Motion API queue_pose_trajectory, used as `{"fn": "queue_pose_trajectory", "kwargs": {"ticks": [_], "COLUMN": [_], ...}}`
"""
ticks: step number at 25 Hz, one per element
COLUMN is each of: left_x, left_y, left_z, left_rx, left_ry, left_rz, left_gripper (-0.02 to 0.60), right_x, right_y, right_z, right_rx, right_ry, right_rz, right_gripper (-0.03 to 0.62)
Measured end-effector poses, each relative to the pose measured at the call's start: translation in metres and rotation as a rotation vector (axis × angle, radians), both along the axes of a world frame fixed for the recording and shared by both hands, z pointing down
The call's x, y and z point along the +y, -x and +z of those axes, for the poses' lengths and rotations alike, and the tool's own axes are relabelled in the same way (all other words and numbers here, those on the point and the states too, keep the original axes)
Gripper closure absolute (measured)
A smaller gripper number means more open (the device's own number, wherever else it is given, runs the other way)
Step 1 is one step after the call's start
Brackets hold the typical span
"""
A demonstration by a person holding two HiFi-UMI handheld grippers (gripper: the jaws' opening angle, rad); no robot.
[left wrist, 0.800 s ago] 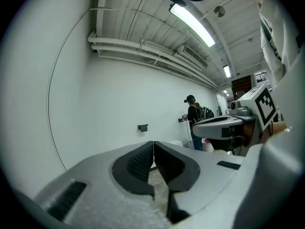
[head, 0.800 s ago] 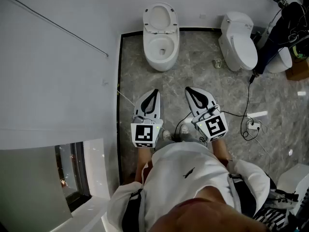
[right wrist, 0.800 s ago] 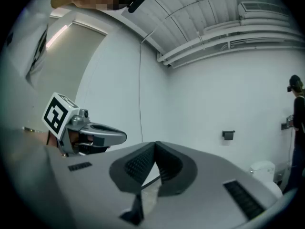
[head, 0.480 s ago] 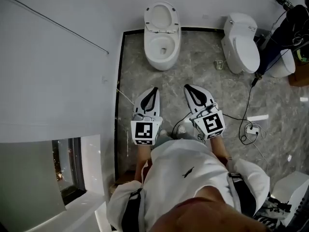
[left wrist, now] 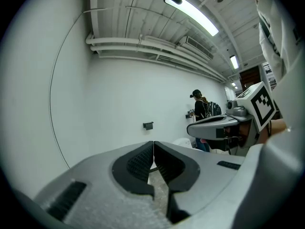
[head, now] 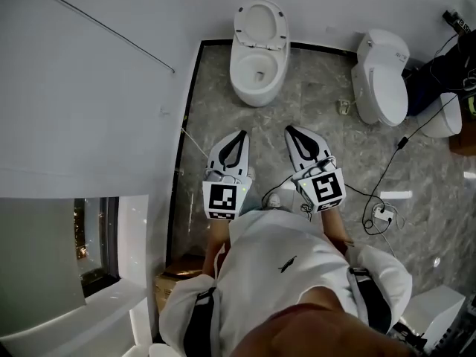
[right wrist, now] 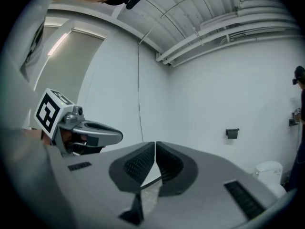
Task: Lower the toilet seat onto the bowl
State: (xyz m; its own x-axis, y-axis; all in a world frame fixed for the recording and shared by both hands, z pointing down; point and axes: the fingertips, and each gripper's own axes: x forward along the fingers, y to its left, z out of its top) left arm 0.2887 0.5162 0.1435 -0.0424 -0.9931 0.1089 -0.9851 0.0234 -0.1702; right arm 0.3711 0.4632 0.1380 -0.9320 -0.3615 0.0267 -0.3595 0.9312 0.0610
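Note:
In the head view a white toilet (head: 258, 54) stands against the far wall on the grey marble floor. Its seat (head: 261, 22) is raised upright behind the open bowl (head: 256, 71). My left gripper (head: 239, 135) and right gripper (head: 291, 131) hang side by side in front of my body, well short of the toilet, pointing toward it. Both are shut with nothing between the pads. In the left gripper view the jaws of the left gripper (left wrist: 153, 144) meet. The right gripper view shows the right gripper (right wrist: 155, 144) closed the same way.
A second toilet (head: 383, 76) with its lid down stands to the right. Cables and a power strip (head: 383, 214) lie on the floor at right, beside dark bags (head: 446, 69). A white wall (head: 89, 88) closes the left side. A person (left wrist: 200, 106) stands far off.
The head view has shifted slightly, so both toilets sit a little further right in it. The two grippers keep their side-by-side pose and stay shut.

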Motion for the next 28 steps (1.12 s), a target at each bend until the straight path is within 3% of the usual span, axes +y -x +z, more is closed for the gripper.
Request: {"fn": "queue_pose_trajectory", "kwargs": {"ticks": [11, 19, 28], "left_x": [-0.035, -0.073, -0.113], "left_y": [0.044, 0.098, 0.158], "left_z": [0.007, 0.003, -0.003], "left_rx": [0.022, 0.049, 0.008], "left_ry": [-0.028, -0.027, -0.020], "left_rz": [0.000, 0.043, 0.121], "left_gripper": [0.554, 0.554, 0.554], "right_x": [-0.035, -0.064, -0.099], "right_y": [0.038, 0.094, 0.145], "right_z": [0.006, 0.008, 0.006], "right_rx": [0.036, 0.059, 0.074], "right_ry": [-0.022, -0.011, -0.006], "right_rz": [0.020, 0.050, 0.125], "right_gripper": [0.563, 0.563, 0.563]}}
